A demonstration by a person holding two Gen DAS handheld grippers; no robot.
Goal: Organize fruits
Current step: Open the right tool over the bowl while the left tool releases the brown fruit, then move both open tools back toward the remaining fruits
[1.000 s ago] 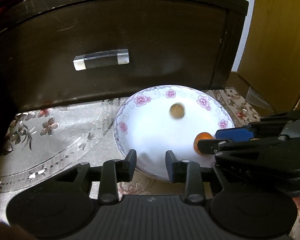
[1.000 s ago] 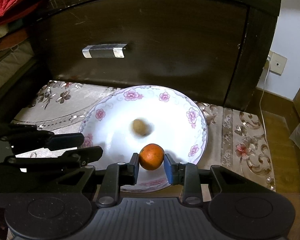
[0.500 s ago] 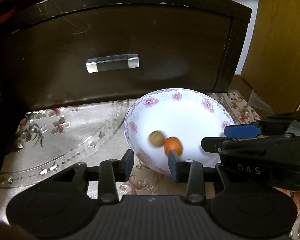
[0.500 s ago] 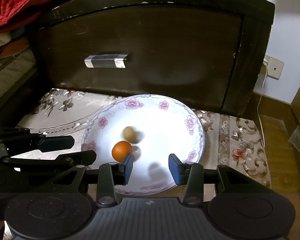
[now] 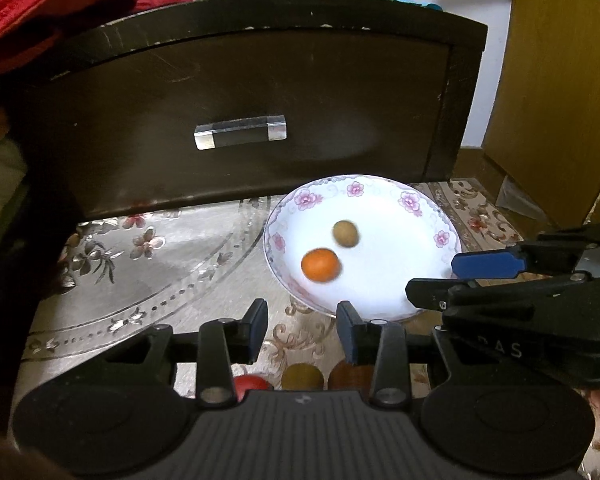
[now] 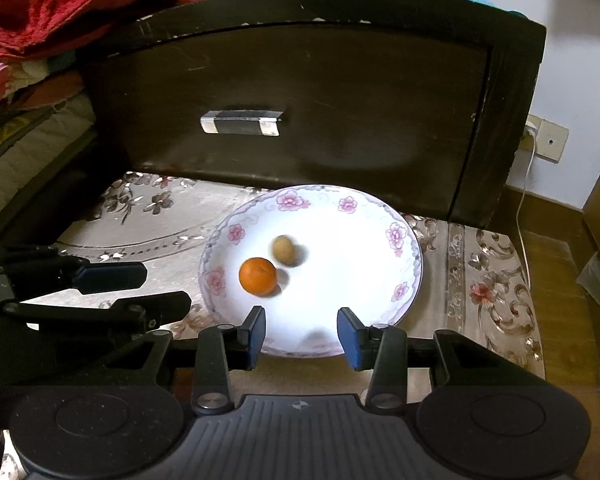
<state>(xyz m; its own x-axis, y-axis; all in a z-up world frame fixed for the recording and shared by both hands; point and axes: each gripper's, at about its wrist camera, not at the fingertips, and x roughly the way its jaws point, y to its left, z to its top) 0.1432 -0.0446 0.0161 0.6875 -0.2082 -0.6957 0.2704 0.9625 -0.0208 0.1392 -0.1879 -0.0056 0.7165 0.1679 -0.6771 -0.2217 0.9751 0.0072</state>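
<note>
An orange (image 5: 319, 265) (image 6: 257, 276) and a small brownish-green fruit (image 5: 345, 233) (image 6: 283, 250) lie in a white plate with pink flowers (image 5: 410, 202) (image 6: 396, 236). My left gripper (image 5: 302, 330) is open and empty, in front of the plate's left rim. My right gripper (image 6: 302, 334) is open and empty over the plate's near rim. Under the left gripper, a red fruit (image 5: 252, 385), a greenish fruit (image 5: 302, 376) and a brown-orange fruit (image 5: 350, 374) lie on the table, partly hidden.
A dark wooden drawer front (image 5: 240, 120) with a clear handle (image 5: 240, 132) stands right behind the plate. A floral cloth under clear cover (image 5: 140, 264) tops the table. Red cloth (image 6: 60, 4) is piled on top. A yellow cabinet (image 5: 560, 100) stands at the right.
My right gripper opened and let go of the orange, which rolled left in the plate beside the small fruit. Both grippers pulled back and up from the plate.
</note>
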